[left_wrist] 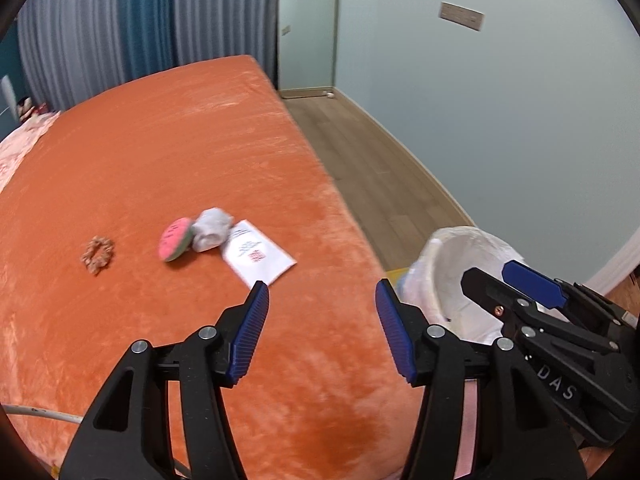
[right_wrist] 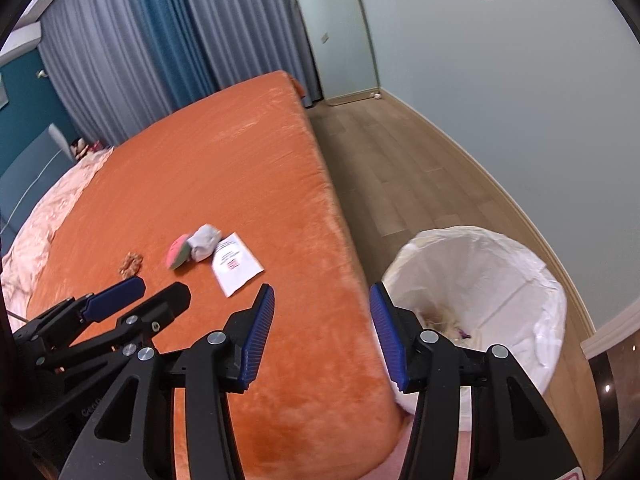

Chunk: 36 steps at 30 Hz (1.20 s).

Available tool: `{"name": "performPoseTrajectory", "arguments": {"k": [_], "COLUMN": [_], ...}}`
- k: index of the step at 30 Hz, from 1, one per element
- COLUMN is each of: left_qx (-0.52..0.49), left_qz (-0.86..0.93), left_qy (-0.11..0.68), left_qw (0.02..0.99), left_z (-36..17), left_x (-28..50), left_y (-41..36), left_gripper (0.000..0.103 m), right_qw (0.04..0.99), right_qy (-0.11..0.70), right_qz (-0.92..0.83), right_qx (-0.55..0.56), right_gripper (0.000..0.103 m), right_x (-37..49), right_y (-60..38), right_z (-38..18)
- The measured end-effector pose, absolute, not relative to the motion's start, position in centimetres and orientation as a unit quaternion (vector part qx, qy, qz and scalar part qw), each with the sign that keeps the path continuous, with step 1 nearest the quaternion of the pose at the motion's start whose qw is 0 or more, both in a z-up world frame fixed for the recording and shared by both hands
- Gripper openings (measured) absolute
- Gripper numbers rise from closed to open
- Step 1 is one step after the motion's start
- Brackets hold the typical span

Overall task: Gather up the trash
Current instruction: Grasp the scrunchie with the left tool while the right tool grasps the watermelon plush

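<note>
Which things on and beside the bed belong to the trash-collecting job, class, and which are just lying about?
Belong to the job, probably:
- white paper packet
- lined trash bin
- left gripper and right gripper, both open and empty

Just lying about, as far as one can judge:
- hair scrunchie
- watermelon-pattern round item
- grey sock
- curtains

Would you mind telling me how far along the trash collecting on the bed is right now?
Done: the lined bin beside the bed already holds some scraps. In hand: nothing; the left gripper and right gripper are both open and empty. Left: the paper sheet, grey wad, pink-and-green piece and small brown item.
</note>
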<state>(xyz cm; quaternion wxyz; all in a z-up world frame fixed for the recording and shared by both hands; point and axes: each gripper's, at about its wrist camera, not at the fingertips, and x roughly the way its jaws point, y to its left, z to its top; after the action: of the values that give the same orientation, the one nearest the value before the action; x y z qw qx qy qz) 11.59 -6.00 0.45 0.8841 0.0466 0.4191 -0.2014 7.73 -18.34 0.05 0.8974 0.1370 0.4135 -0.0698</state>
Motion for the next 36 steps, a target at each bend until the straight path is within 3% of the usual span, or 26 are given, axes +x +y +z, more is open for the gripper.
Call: {"name": "performPoseTrajectory", "arguments": {"k": [26, 36], "left_qx": [-0.064, -0.099], "left_qz": [0.032, 0.039], "left_qy": [0.499, 0.516], "left_qw": [0.863, 0.850], "left_z": [-8.2, -11.7], "left_x": [23.1, 30.7], "left_y": [20.5, 24.0], "left_gripper": [0.053, 0.058], "right_qw": [0.863, 0.853], "right_qy": [0.495, 0.510], "right_qz": [0.063, 0.050], "right_qx": [0.081, 0.103], "right_gripper": [0.051, 0.051], "right_x": [22.7, 29.9], "right_y": [1.1, 2.9], "right_z": [-8.1, -12.5]}}
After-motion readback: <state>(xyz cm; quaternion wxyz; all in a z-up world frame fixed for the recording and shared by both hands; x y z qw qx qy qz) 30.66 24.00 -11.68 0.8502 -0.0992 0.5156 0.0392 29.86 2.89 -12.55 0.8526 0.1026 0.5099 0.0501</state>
